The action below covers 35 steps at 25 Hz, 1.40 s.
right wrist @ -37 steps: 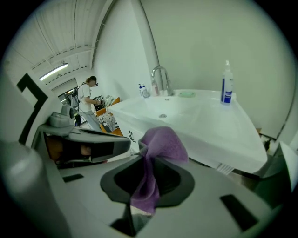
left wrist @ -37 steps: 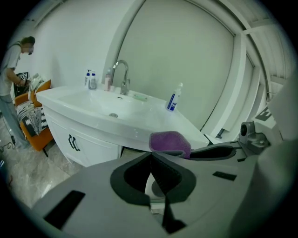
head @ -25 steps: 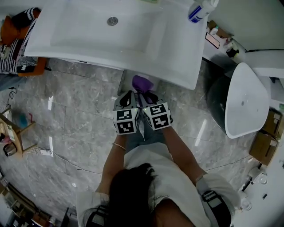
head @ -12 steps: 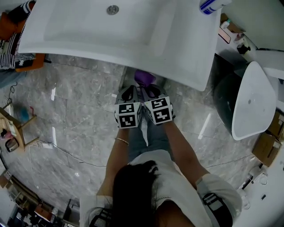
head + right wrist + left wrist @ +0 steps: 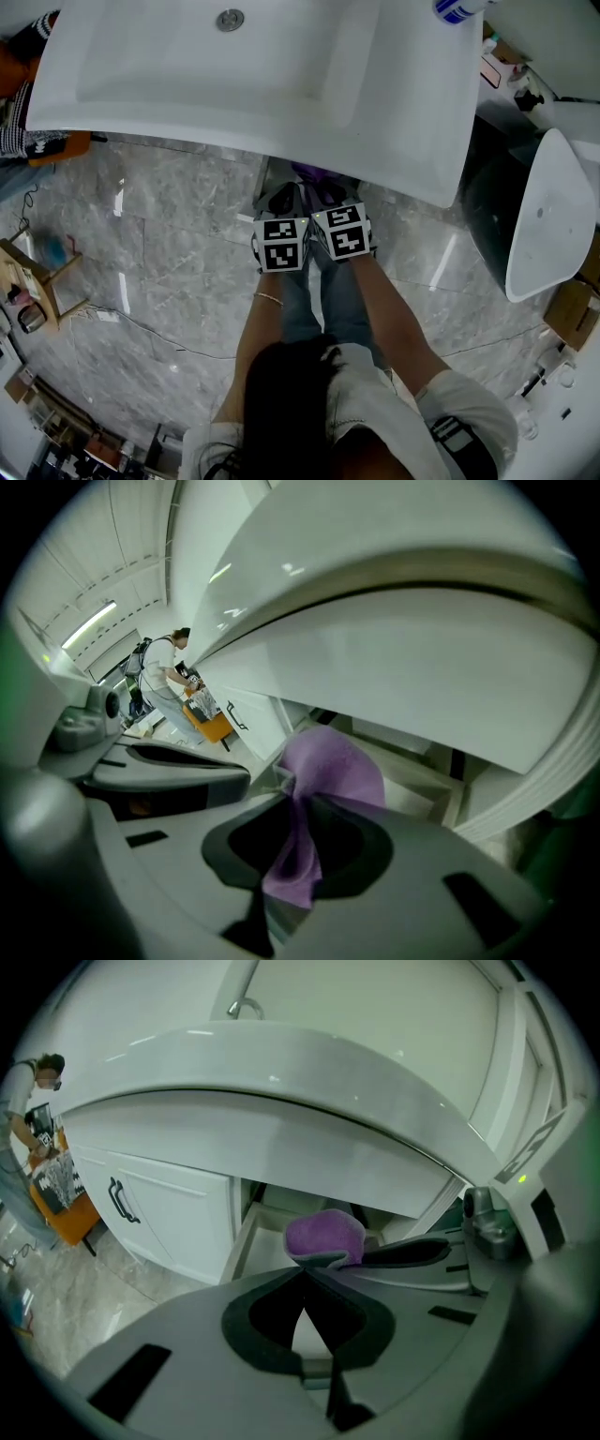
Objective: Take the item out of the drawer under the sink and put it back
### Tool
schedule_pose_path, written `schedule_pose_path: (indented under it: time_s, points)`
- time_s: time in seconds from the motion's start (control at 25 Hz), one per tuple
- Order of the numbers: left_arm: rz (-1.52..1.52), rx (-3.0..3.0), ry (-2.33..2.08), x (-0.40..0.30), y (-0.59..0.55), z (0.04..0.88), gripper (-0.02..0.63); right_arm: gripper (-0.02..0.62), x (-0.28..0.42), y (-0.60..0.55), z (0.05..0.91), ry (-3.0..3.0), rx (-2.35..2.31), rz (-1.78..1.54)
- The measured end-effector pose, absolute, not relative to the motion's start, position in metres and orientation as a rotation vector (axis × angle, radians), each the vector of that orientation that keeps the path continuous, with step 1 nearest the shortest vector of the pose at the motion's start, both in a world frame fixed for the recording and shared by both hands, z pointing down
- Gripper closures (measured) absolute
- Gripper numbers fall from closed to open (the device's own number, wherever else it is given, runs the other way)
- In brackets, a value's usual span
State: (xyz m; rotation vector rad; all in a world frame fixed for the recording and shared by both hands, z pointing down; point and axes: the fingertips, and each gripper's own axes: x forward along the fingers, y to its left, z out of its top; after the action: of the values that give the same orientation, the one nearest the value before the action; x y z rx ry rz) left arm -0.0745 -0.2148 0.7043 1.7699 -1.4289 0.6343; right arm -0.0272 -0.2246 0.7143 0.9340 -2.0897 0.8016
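Observation:
A purple cloth (image 5: pixel 333 761) with a grey hem hangs over the open drawer (image 5: pixel 251 1241) under the white sink (image 5: pixel 187 84). My right gripper (image 5: pixel 298 803) is shut on it, and a fold trails down between the jaws. My left gripper (image 5: pixel 302 1271) is close beside the right one, its jaw tips meeting on the hem of the cloth (image 5: pixel 325 1238). In the head view both grippers, left (image 5: pixel 284 199) and right (image 5: pixel 328 192), point down at the drawer (image 5: pixel 269 180). The sink's front rim hides most of the cloth (image 5: pixel 309 172).
A white cabinet door with a dark handle (image 5: pixel 117 1202) is left of the drawer. To the right stand a white toilet (image 5: pixel 548 216) and cardboard boxes (image 5: pixel 574 314). Another person (image 5: pixel 164 667) stands far off by an orange stool (image 5: pixel 56 145). The floor is grey marble.
Both grippers have sunk together with the cloth towards the drawer. In the head view the cloth has slid further under the sink's rim.

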Motion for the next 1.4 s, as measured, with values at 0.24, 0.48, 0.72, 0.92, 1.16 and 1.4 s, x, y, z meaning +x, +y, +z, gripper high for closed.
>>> schedule_pose_path:
  time_s: [0.24,0.48,0.72,0.92,1.16,1.4]
  points:
    - [0.601,1.745,-1.370,-0.076,-0.221,0.731,0.600,0.520,-0.027,-0.233,0.743,-2.077,0.936,0.818]
    - [0.579,1.731,-1.373,-0.086,-0.234,0.744,0.600,0.520,-0.031,-0.235,0.774,-2.038,0.904,0.831]
    - [0.562,1.731,-1.354,-0.083,-0.238,0.748,0.601,0.518,-0.030,-0.231,0.796,-1.989,0.894,0.860]
    - [0.542,1.733,-1.350,-0.084,-0.238,0.747,0.601,0.476,-0.035,-0.231,0.796,-1.994,0.882,0.880]
    - [0.502,1.709,-1.346,-0.088,-0.234,0.741,0.601,0.340,-0.043,-0.225,0.780,-2.045,0.861,0.975]
    - [0.478,1.683,-1.361,-0.098,-0.231,0.737,0.600,0.310,-0.043,-0.222,0.766,-2.057,0.863,0.937]
